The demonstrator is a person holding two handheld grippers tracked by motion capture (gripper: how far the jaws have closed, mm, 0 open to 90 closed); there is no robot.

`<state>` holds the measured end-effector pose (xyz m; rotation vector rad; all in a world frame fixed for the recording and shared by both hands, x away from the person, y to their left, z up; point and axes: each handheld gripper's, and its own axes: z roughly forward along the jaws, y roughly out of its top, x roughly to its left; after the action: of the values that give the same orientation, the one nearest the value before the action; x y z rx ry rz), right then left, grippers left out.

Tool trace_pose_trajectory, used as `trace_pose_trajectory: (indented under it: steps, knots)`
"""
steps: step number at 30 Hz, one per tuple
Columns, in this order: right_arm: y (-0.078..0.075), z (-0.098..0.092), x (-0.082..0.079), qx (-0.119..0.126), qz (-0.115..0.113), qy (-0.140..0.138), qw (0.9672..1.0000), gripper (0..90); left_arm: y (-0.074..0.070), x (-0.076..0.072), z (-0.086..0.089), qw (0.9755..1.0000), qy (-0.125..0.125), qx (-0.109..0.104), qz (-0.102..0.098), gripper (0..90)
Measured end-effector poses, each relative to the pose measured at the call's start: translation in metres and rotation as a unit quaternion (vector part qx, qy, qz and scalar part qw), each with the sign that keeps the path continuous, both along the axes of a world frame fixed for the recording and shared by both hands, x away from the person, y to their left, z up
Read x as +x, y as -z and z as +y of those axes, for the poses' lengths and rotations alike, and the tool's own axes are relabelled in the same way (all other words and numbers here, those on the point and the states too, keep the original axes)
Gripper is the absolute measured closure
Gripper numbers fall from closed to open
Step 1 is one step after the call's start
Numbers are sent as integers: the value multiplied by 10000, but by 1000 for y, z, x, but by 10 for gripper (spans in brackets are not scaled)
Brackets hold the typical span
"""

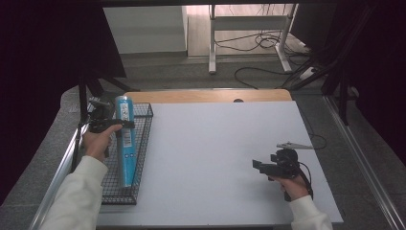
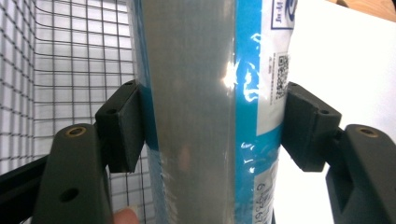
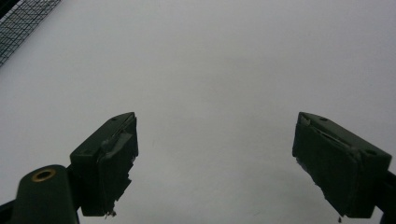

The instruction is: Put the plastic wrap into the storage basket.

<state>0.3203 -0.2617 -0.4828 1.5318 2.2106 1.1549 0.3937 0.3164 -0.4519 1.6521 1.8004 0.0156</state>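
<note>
Package: a long blue-and-clear glossy plastic sleeve [image 1: 125,143], tube-shaped, leaning in the wire basket with its top end raised.
Left claw: [image 1: 119,125] clamped on the package's upper part, its black pads [image 2: 122,126] pressing both sides.
Basket: black wire mesh [image 1: 141,158], rectangular, at the counter's left edge.
Counter: smooth white top [image 1: 215,158].
Right claw: [image 1: 258,166] jaws apart, nothing between them, hovering over the counter, well apart from the basket.
</note>
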Motion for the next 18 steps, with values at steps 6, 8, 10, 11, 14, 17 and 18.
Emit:
trace_pose_trajectory:
  steps: [6,8,10,11,14,17,18]
  knots:
    - [0,-1,1,-15,-24,4,10000,144,19,16,-5,9997,-87,-4,216,315]
    - [0,0,1,-17,-20,8,10000,144,26,20,-6,9995,-133,-6,279,315]
    - [0,0,1,-17,-28,8,10000,144,31,23,-7,9992,-178,-3,354,313]
    - [0,0,1,-12,-20,14,10000,144,33,24,-7,9991,-186,0,372,313]
    - [1,1,1,-18,-8,6,10000,144,42,28,-8,9983,-298,96,487,309]
    - [2,1,2,-30,8,-2,10000,144,47,30,-7,9973,-362,269,584,294]
    - [2,1,2,-27,4,-5,10000,144,46,29,-6,9980,-339,161,504,281]
